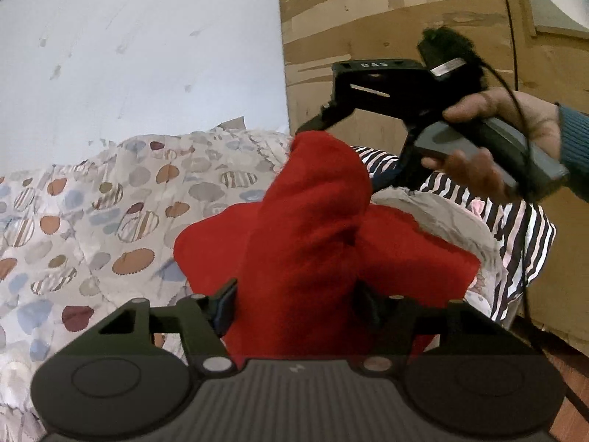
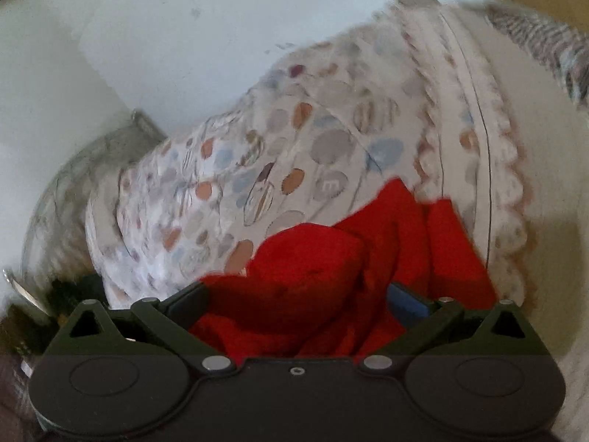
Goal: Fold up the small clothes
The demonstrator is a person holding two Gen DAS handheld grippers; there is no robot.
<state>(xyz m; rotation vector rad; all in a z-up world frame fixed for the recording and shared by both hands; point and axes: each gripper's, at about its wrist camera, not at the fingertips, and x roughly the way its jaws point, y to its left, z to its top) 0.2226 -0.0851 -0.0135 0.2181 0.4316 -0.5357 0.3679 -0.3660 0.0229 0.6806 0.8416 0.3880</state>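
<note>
Left wrist view: left gripper (image 1: pixel 294 305) jaws partly spread around red garment (image 1: pixel 313 221), grip uncertain; right gripper (image 1: pixel 324 119) pinches its tip, so lift evenly over patterned bedspread (image 1: pixel 92 221).

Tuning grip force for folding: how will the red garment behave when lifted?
Likely floppy: the red garment bunches and sags between the left gripper and the right gripper. Probably light, since one pinched corner holds up a whole fold. The fuzzy surface suggests little slip against the pads, though thick folds may squash under pressure.
</note>
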